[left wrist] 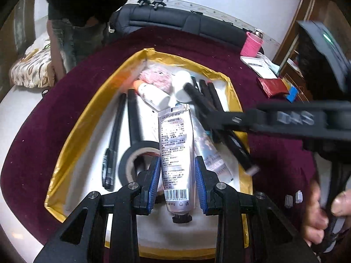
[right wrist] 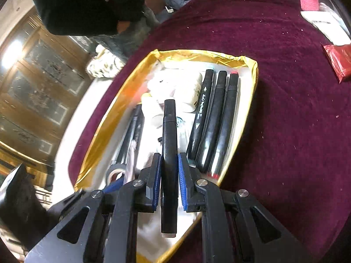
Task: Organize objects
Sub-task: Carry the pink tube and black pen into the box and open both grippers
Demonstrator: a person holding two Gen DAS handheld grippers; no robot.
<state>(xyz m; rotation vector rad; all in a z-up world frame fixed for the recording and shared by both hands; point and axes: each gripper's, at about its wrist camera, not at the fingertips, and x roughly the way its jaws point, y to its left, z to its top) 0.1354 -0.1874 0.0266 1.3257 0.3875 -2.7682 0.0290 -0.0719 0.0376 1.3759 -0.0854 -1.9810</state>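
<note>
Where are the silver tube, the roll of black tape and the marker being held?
silver tube [left wrist: 176, 153]: left wrist view, on its printed body.
roll of black tape [left wrist: 126, 164]: left wrist view, on its outer band.
black marker [right wrist: 169, 144]: right wrist view, mid-barrel.

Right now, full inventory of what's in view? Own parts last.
box: 1, gold rim, white inside, on the cloth
cloth: 1, maroon, under the box
silver tube: 1, black cap, between the left fingers
held marker: 1, black, in the right gripper above the box
lying markers: 3, black, side by side at the box's right wall
pen: 1, black, box left side
tape roll: 1, black, beside the tube
white bottle: 1, orange cap, box far end
pink sleeve: 1, far on the cloth
red packet: 1, right of the box
left gripper: blue pads, around the tube
right gripper: blue pads, on the marker
</note>
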